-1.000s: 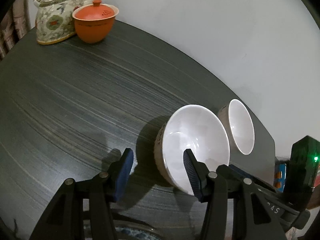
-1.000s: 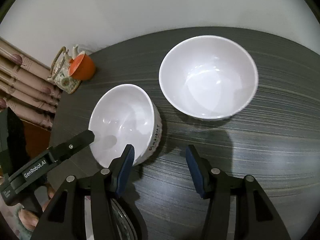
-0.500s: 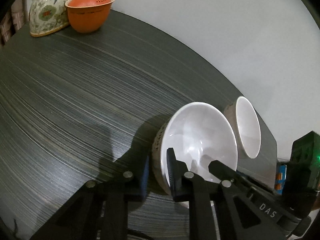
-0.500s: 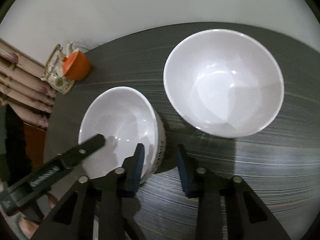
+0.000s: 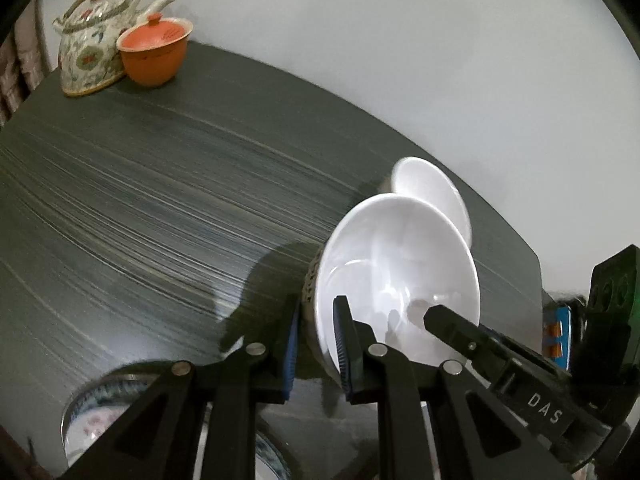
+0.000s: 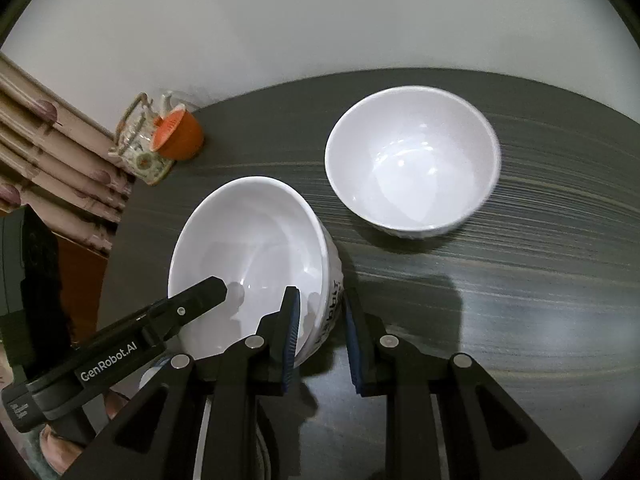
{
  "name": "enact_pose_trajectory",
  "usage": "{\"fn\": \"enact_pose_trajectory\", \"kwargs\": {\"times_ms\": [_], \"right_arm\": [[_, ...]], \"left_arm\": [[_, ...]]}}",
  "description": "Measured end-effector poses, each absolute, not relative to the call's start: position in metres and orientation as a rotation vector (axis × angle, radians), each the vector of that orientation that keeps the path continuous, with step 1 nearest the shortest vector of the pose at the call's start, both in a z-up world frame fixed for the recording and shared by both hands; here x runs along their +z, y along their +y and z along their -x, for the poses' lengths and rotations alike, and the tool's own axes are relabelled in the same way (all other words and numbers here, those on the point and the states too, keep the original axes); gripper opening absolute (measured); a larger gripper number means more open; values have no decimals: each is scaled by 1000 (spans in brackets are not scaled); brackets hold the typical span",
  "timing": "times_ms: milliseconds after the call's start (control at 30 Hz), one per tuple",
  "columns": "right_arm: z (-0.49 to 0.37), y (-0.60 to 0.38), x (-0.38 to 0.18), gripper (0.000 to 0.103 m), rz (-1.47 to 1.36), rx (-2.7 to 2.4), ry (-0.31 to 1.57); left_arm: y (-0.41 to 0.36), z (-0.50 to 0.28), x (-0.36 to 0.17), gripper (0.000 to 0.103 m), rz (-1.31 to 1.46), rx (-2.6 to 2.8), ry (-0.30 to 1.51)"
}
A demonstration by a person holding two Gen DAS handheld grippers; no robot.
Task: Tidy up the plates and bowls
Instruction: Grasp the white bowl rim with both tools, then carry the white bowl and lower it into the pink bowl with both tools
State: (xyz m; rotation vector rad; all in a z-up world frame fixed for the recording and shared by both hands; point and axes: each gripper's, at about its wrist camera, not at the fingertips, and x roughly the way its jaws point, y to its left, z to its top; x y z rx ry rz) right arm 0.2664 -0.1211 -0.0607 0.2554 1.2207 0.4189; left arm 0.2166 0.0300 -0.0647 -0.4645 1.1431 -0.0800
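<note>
**Inspector:** Report on the tongs.

**Assistant:** Both are gripping the near bowl [image 6: 256, 256] by its wall. The left tongs [image 5: 316, 344] are clamping one side of the rim, one pad inside, one outside. The right tongs [image 6: 320, 336] are clamping the lettered side likewise.

**Inspector:** Location?

**Assistant:** The near bowl is sitting near the tabletop's [image 6: 520, 320] front edge. The second bowl [image 6: 412, 160] is standing just beside it, toward the wall edge. A teapot [image 5: 90, 54] and an orange cup [image 5: 154, 56] are touching at the far corner. A patterned plate [image 5: 96, 416] is lying below the left tongs.
</note>
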Motion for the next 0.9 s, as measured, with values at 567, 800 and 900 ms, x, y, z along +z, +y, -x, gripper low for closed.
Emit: {"fn": "enact_pose_trajectory", "kwargs": {"times_ms": [567,800,900], "right_arm": [[-170,-184,12,21,-279,355,1109],[-117,-208,11,21,-325,322,1145],[-96,-215,4,21,-345,299,1166]], "left_arm": [[-31,-144,3,17,367,-169,1092],[-48,-98,0,17,344,-196,1132],[-57,-82,-9,17,333,-200,1165]]}}
